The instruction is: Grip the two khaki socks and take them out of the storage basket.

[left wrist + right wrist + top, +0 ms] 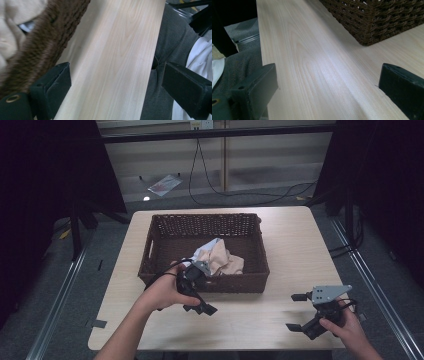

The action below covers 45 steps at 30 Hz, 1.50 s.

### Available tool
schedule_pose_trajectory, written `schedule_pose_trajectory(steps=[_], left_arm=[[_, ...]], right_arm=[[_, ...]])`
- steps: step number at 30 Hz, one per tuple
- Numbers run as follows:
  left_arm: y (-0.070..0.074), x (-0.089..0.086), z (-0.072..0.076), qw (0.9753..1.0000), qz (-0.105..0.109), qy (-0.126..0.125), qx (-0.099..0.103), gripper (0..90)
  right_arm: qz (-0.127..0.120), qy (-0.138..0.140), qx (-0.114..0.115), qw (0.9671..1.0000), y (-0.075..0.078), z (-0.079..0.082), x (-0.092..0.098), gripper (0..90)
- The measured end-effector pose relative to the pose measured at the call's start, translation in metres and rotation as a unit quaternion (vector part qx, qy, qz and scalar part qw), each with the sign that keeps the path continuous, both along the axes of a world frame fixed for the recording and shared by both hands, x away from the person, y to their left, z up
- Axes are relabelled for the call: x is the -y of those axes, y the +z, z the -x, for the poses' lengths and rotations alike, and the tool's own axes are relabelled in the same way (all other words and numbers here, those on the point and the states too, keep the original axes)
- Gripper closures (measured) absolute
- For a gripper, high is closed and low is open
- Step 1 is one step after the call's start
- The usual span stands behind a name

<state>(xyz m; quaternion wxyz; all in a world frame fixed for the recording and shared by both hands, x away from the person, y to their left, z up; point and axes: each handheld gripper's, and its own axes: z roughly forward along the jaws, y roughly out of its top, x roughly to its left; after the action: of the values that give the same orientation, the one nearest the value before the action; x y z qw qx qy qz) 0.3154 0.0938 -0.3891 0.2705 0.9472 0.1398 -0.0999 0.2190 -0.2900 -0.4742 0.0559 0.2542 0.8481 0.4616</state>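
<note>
A dark brown wicker basket (252, 245) stands mid-table with a crumpled beige cloth (226, 261) and a pale blue-white cloth (205, 249) inside. My left gripper (198, 291) sits at the basket's front wall, tipped toward the near table edge. Its jaws are open over bare wood. In the left gripper view (116, 71) the basket wall (42, 47) lies beside the left jaw, and the beige cloth (10, 32) shows behind it. My right gripper (298, 311) hovers open at the front right of the table. In the right gripper view (328, 72) the basket corner (372, 20) stands ahead.
The light wooden table (295, 245) has free surface to the right of and in front of the basket. A person's grey trousers (170, 50) lie past the near edge. Cables (240, 192) and a plastic packet (165, 184) lie on the floor behind.
</note>
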Motion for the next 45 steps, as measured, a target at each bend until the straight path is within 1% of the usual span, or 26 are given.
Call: schedule_pose_trajectory(steps=[3,4,6,9,11,12,13,14,20,21,22,23,24,26,28,31,32,34,35,36,37,38,39,43,44,45], left_arm=[[0.009,-0.001,-0.003,1.0000,0.001,0.006,-0.001,8.9],[0.012,-0.001,-0.005,1.0000,0.001,0.004,0.002,8.9],[0.022,-0.001,-0.010,0.9999,0.005,0.012,-0.001,9.1],[0.031,-0.003,-0.020,0.9999,-0.001,0.012,0.005,9.9],[0.035,-0.003,-0.025,0.9996,0.004,0.027,0.005,9.8],[0.036,-0.003,-0.028,0.9995,0.004,0.031,0.005,9.8],[0.038,-0.004,-0.032,0.9997,-0.002,0.022,0.008,9.7],[0.039,-0.003,-0.036,0.9995,0.002,0.032,0.008,9.7],[0.043,-0.002,-0.059,0.9980,-0.015,0.061,0.003,10.7],[0.042,-0.001,-0.063,0.9974,-0.011,0.072,-0.002,11.1],[0.041,0.000,-0.066,0.9970,-0.012,0.077,-0.003,11.1],[0.041,0.000,-0.071,0.9964,-0.017,0.083,-0.005,11.4],[0.040,0.000,-0.075,0.9956,-0.026,0.090,-0.004,11.6],[0.037,0.001,-0.081,0.9937,-0.029,0.108,-0.006,11.6],[0.033,0.002,-0.088,0.9925,-0.042,0.115,-0.004,11.8],[0.026,0.004,-0.096,0.9906,-0.048,0.128,-0.004,12.7],[0.024,0.004,-0.099,0.9898,-0.049,0.134,0.002,12.9],[0.020,0.005,-0.104,0.9892,-0.054,0.136,0.007,13.6],[0.018,0.005,-0.106,0.9883,-0.053,0.143,0.008,13.8],[0.016,0.005,-0.109,0.9883,-0.052,0.143,0.009,14.0],[0.014,0.005,-0.111,0.9885,-0.051,0.142,0.014,14.6],[0.012,0.004,-0.113,0.9872,-0.053,0.149,0.017,15.3],[0.010,0.004,-0.115,0.9866,-0.056,0.152,0.017,15.3],[0.003,0.002,-0.122,0.9844,-0.060,0.162,0.033,16.1],[0.003,0.002,-0.122,0.9844,-0.060,0.162,0.033,16.7],[-0.003,0.001,-0.125,0.9829,-0.062,0.170,0.034,16.9]], right_arm=[[0.000,-0.001,0.000,1.0000,0.000,0.000,0.000,1.3],[0.000,0.000,-0.001,1.0000,0.000,0.000,0.000,1.3],[0.000,-0.001,0.000,1.0000,0.000,0.000,0.000,1.3],[-0.001,0.001,0.001,1.0000,0.000,0.000,0.000,1.3],[-0.002,0.001,0.001,1.0000,0.000,0.000,0.000,1.3],[-0.002,0.001,0.001,1.0000,0.000,0.000,0.000,1.3],[-0.002,0.001,0.001,1.0000,0.000,0.000,0.000,1.3],[-0.001,0.000,0.000,1.0000,0.000,0.000,0.000,1.3],[-0.001,0.001,0.000,1.0000,0.000,0.000,0.000,1.3],[-0.001,0.001,0.000,1.0000,0.000,0.000,0.000,1.3],[-0.001,0.001,0.000,1.0000,0.000,0.000,0.000,1.3],[-0.001,0.001,0.001,1.0000,0.000,0.000,0.000,1.3],[0.000,0.000,0.001,1.0000,0.000,0.000,0.000,1.3],[-0.001,0.001,0.001,1.0000,0.000,0.000,0.000,1.3],[-0.002,0.001,0.001,1.0000,0.000,0.000,0.000,1.3],[-0.001,0.000,0.000,1.0000,0.001,0.000,0.000,1.3],[-0.001,0.000,0.000,1.0000,0.001,0.000,0.000,1.3],[-0.003,0.001,0.000,1.0000,0.000,0.000,0.000,1.3],[-0.002,0.002,0.000,1.0000,0.000,0.000,0.000,1.3],[-0.002,0.002,0.000,1.0000,0.000,0.000,0.000,1.3],[-0.002,0.002,0.001,1.0000,0.000,0.000,0.000,1.3],[-0.003,0.001,0.000,1.0000,0.000,0.000,0.000,1.3],[-0.003,0.001,0.000,1.0000,0.000,0.000,0.000,1.3],[-0.002,0.001,0.000,1.0000,0.001,0.000,0.000,1.3],[-0.002,0.001,0.000,1.0000,0.001,0.000,0.000,1.3],[-0.001,0.001,0.000,1.0000,0.001,0.000,0.001,1.3]])
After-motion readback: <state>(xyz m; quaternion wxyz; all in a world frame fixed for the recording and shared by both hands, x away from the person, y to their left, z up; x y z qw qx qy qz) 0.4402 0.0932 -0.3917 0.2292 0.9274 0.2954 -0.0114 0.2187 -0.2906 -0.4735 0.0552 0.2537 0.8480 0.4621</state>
